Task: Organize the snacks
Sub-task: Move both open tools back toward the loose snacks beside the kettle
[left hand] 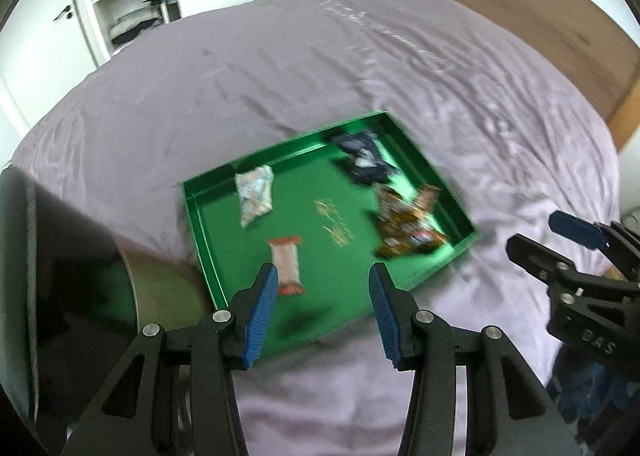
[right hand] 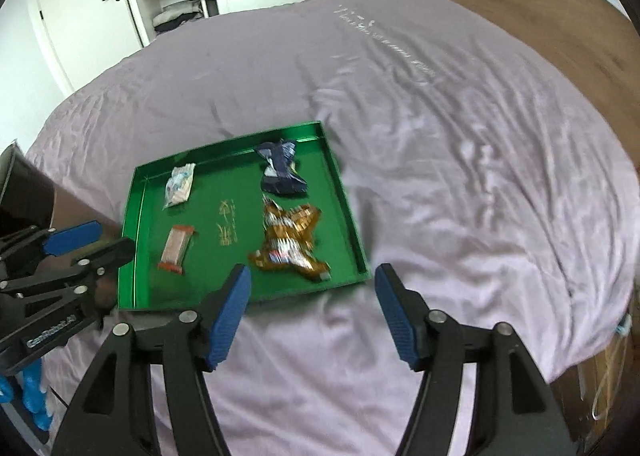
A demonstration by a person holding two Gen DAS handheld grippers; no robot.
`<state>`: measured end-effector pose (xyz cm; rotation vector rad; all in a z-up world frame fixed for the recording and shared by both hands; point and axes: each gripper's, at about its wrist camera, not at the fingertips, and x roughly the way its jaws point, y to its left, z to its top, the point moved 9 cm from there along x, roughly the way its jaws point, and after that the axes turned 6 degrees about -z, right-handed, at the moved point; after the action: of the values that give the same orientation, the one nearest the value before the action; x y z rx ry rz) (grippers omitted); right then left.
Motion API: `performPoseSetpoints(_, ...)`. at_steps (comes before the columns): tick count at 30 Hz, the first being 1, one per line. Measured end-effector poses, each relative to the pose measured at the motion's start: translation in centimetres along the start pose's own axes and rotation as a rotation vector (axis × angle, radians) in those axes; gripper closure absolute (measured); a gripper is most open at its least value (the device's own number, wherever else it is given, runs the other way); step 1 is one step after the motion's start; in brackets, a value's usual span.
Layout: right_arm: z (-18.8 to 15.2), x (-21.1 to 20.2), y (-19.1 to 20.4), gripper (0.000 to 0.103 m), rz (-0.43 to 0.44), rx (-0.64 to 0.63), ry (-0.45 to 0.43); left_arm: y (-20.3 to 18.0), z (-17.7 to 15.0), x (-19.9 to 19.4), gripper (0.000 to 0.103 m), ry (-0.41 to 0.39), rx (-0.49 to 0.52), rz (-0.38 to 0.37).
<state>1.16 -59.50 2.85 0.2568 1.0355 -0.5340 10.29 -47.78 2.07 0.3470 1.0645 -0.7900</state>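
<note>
Green tray (right hand: 344, 192) on the bed holds four snacks (gold wrappers (right hand: 290, 240) nearest); left gripper (left hand: 323, 310) and right gripper (right hand: 312, 312) both released, grasping nothing

both wrist views look steeply down from above the bed (left hand: 280, 76), sharing the green tray (right hand: 344, 192) (left view blurrier).

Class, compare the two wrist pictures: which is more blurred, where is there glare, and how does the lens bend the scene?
Left wrist view: the green tray and its snacks are smeared by motion blur, while the left gripper stays sharp. Right wrist view: crisper, the gold wrappers only slightly soft; glare streaks the tray's far wall. Both views: fisheye bulges the bed and darkens the corners.
</note>
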Motion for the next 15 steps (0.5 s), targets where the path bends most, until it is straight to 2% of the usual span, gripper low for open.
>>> performPoseSetpoints(2,-1.0,-1.8,-1.0,0.0,-0.024,0.017,0.003,-1.2,-1.1,-1.4,0.059,0.004,0.034,-0.023)
performPoseSetpoints(8,-4.8,-5.1,-2.1,0.0,-0.056,0.031,0.058,-2.9,-5.4,-5.4,0.059,0.021,0.131,-0.06)
performPoseSetpoints(13,-8.9,-7.7,0.2,0.0,-0.041,-0.047,0.116,-2.0,-9.1,-9.1,0.059,0.022,0.187,-0.056)
performPoseSetpoints(15,-10.7,-8.8,2.1,0.0,-0.006,-0.09,0.143,-0.7,-10.5,-10.6,0.059,0.022,0.19,-0.038)
